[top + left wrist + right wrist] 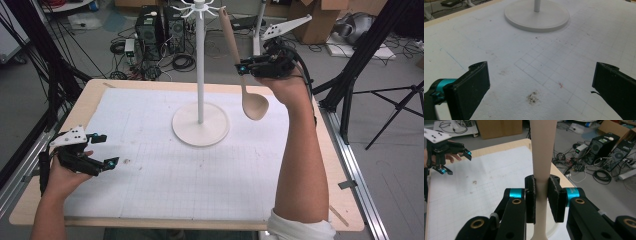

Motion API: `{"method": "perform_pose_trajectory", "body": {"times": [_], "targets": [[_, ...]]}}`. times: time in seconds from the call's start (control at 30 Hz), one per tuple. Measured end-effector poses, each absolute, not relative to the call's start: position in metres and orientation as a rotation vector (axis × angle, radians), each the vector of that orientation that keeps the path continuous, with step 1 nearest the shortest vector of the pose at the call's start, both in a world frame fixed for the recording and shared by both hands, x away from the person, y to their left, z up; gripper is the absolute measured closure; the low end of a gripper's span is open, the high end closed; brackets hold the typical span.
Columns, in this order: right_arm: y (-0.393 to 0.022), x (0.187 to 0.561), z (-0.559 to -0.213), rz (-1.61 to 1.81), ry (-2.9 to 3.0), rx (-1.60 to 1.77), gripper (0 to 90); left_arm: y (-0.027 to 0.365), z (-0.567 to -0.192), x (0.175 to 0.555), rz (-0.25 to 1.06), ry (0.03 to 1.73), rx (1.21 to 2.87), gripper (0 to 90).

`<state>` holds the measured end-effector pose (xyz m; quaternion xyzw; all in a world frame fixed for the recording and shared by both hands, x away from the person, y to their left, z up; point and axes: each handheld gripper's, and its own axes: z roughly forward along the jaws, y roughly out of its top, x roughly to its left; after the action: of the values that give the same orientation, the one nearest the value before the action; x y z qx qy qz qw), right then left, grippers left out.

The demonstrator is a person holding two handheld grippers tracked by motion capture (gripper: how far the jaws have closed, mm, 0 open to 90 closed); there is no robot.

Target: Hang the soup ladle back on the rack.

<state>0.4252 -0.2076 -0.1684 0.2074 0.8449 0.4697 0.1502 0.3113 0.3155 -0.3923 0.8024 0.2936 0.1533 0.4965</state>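
A pale wooden table (345, 200) carries a white gridded sheet (200, 170), faintly stained in places; on the sheet stands a white stand (200, 125) with a flat round base and a thin upright pole, its hooked top cut off by the frame edge. The right gripper (243, 68), raised above the table's far right, has its black padded jaws clamped on the smooth handle of a tan wooden spoon (254, 104), bowl hanging downward beside the pole; the left gripper (105, 150) rests low at the near left, jaws spread wide with nothing between them.
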Motion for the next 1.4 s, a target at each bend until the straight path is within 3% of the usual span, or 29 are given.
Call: {"method": "perform_pose_trajectory", "body": {"times": [1.4], "targets": [[-0.181,0.453,-0.177,1.311,2.497,0.636,77.3,0.321,-0.392,0.310,0.373,0.719,1.936,1.7]]}}
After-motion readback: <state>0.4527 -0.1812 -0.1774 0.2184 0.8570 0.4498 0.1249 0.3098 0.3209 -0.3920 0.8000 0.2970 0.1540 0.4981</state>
